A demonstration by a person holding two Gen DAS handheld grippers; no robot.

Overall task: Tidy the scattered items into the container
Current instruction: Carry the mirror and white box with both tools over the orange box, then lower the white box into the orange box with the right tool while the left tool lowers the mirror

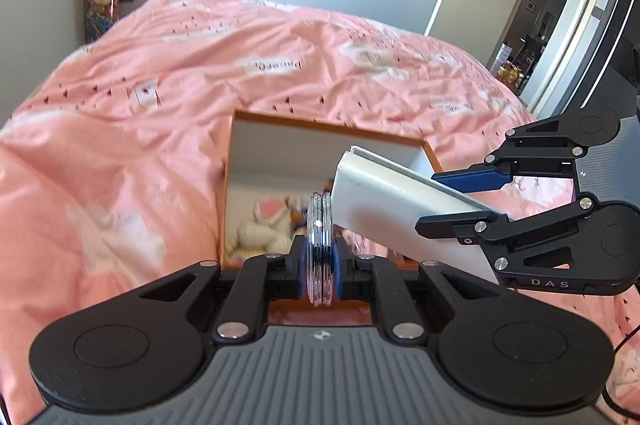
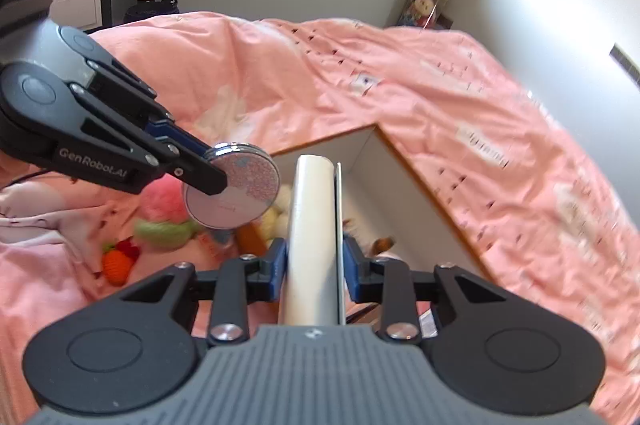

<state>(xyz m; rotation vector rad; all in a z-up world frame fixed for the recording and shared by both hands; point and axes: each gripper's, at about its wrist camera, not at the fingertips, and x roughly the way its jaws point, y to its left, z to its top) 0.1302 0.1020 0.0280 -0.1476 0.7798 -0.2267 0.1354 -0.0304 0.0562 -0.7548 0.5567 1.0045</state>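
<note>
Above the pink bed (image 1: pixel 160 105), both tools are loaded and hang over the open box (image 1: pixel 240 161), a white-walled container with an orange rim that sits on the quilt. The left tool (image 1: pixel 320 267) is clenched on a thin round compact (image 1: pixel 319 225), gripped edge-on in its own view and showing a speckled pink face (image 2: pixel 236 189) in the right wrist view. The right tool (image 2: pixel 314 265) is grasping a long white case (image 2: pixel 312 225), which sticks forward along its fingers and reaches out over the near right corner of the box. Judging by what lies inside, the task looks well under way: plush toys (image 1: pixel 264 229) already rest on the box floor. What remains, as far as can be seen, is to drop these two held items in, and then deal with a green and pink soft toy (image 2: pixel 164 221) and an orange knitted carrot-like piece (image 2: pixel 116 265) to the left of the box; whether those lie inside it or on the quilt I cannot tell. The box mouth is wide and mostly free, so there is room to lower both loads, though the two tools sit close together, the compact just beside the tip of the case. The far rim and right rim stand clear of the rumpled quilt, which rises high around the box.
</note>
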